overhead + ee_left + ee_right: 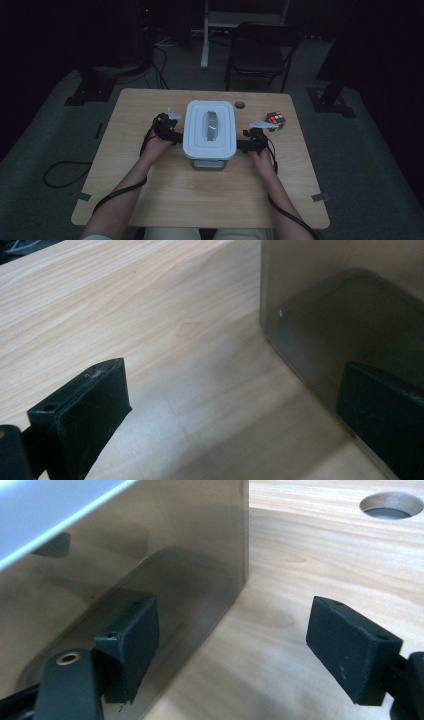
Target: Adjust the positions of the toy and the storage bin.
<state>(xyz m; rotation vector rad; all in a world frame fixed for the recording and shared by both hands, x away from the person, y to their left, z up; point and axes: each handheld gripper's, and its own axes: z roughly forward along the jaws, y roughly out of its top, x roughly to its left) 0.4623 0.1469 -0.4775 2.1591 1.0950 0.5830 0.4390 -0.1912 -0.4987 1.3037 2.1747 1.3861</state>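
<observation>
Sitting at the middle of the pale wooden tabletop (165, 200) is a container (210, 131) with a white lid and smoky translucent walls. The left claw (176, 136) is hovering just beside its left wall, the right claw (243, 145) just beside its right wall. In the left gripper view the jaws are standing released, one of them close against the container's wall (320, 300), though whether it is touching is hard to say. In the right gripper view the jaws are also parted, with the container's corner (200, 570) and bare wood between them, not clenched on anything. A colour cube (275, 120) is resting to the far right, near a round cable hole (240, 105). Around the tabletop the room is lying dim: grey carpet (45, 145), a dark folding chair (260, 50) beyond the far edge, cables trailing on the floor.
</observation>
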